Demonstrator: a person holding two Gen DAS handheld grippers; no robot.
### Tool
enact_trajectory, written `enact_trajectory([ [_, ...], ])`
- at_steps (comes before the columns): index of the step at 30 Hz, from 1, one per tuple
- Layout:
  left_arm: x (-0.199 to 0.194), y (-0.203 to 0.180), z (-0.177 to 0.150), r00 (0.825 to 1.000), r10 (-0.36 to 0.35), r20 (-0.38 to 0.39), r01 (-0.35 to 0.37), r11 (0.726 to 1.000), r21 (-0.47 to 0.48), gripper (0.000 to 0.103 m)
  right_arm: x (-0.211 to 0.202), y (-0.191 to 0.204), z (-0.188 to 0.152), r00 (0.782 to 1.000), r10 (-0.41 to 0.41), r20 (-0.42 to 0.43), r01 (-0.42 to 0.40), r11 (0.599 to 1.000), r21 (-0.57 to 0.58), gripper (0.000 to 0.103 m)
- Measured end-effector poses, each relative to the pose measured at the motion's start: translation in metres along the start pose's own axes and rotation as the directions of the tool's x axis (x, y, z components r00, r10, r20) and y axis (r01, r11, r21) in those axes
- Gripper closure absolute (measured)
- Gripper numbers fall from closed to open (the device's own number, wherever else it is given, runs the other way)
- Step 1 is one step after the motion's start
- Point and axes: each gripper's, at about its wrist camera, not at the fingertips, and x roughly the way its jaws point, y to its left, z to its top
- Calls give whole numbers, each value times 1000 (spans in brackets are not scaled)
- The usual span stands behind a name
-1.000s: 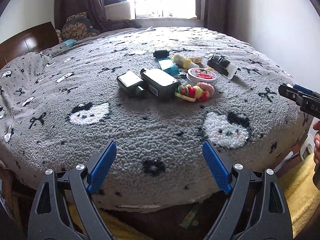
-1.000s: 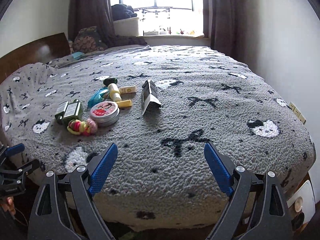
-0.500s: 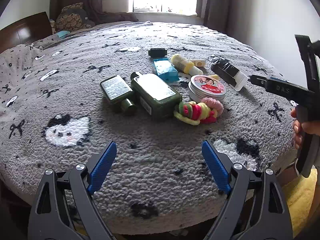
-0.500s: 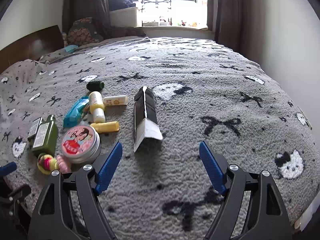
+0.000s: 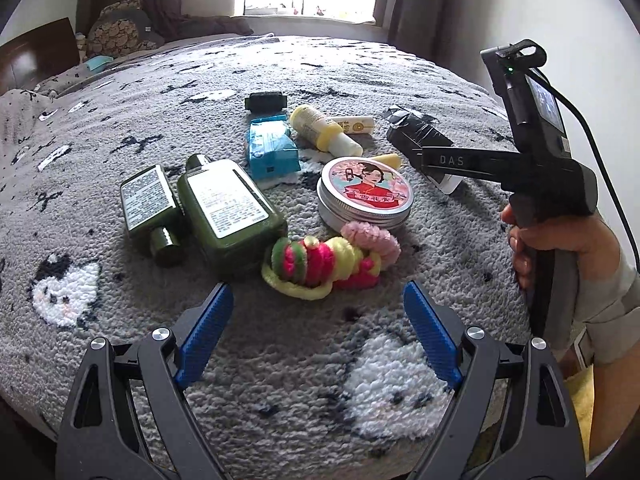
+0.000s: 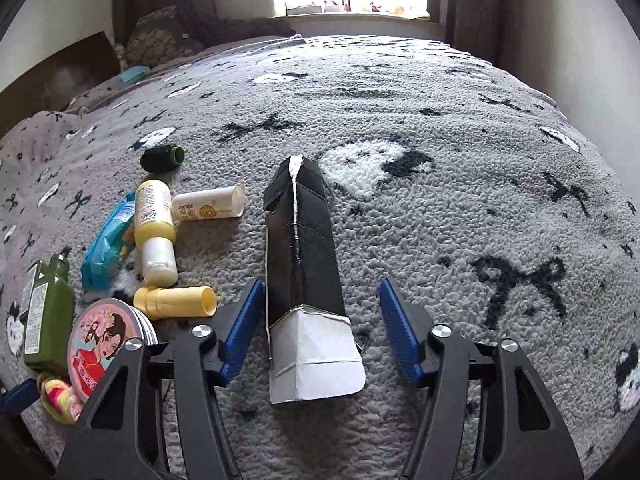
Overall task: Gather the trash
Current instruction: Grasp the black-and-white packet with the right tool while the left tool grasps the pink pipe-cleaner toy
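Risk: our right gripper (image 6: 320, 320), jaws closing around the carton (image 6: 304, 264), could crush or skid it; our left gripper (image 5: 316, 320) hangs wide, empty.

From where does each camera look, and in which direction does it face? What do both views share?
Left wrist: sits on the left hand-held gripper, looks down across the bed at the hair ties; the person's right hand shows.
Right wrist: sits on the right hand-held gripper, faces the black carton between its closing jaws; not yet pressed.
Shared: the round tin, green bottle, carton.
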Motion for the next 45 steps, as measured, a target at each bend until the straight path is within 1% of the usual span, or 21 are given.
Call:
enact_trajectory([
  [1,3,-1,2,1000,-3,-2,3,1000,-4,21,-1,0,0,1000,9,2,-9,1000,-3,64],
  [2,6,-2,4,1000,-6,-2,6,1000,-8,21,-2,0,0,1000,15,3,-14,1000,-9,68],
  [3,9,-4,6,1000,-8,-4,8,1000,-11,21,-3,0,-1,1000,17,4,-17,1000,-15,76],
  [7,20,-11,11,1000,4,-13,-4,1000,-6,21,-13,-2,-7,1000,20,19,-19,1000,-22,81],
  [11,28,-15,14,1000,21,-15,-21,1000,11,22,-34,-11,-13,999,6,51,-4,1000,-30,81],
  [13,31,-14,16,999,33,-14,-33,999,7,31,-47,-17,-19,997,3,71,-1,1000,-30,81],
  [18,29,-12,17,999,33,-16,-33,999,5,33,-78,-28,-38,995,-10,103,13,999,-29,81],
  [22,17,-14,10,1000,29,-1,-29,1000,12,34,-103,-30,-58,992,-26,122,32,998,-47,81],
  [25,4,-16,3,1000,20,11,-21,1000,17,34,-121,-29,-75,989,-41,139,49,997,-55,81],
  [33,-44,-25,-24,997,13,75,-17,999,45,34,-168,-25,-117,983,-33,179,42,998,-47,81],
  [39,-86,-27,-45,990,15,142,-23,999,49,34,-209,-13,-140,972,8,235,12,996,-86,81],
  [45,-115,-31,-67,985,25,169,-35,998,56,34,-228,0,-162,970,69,233,-41,992,-122,81],
])
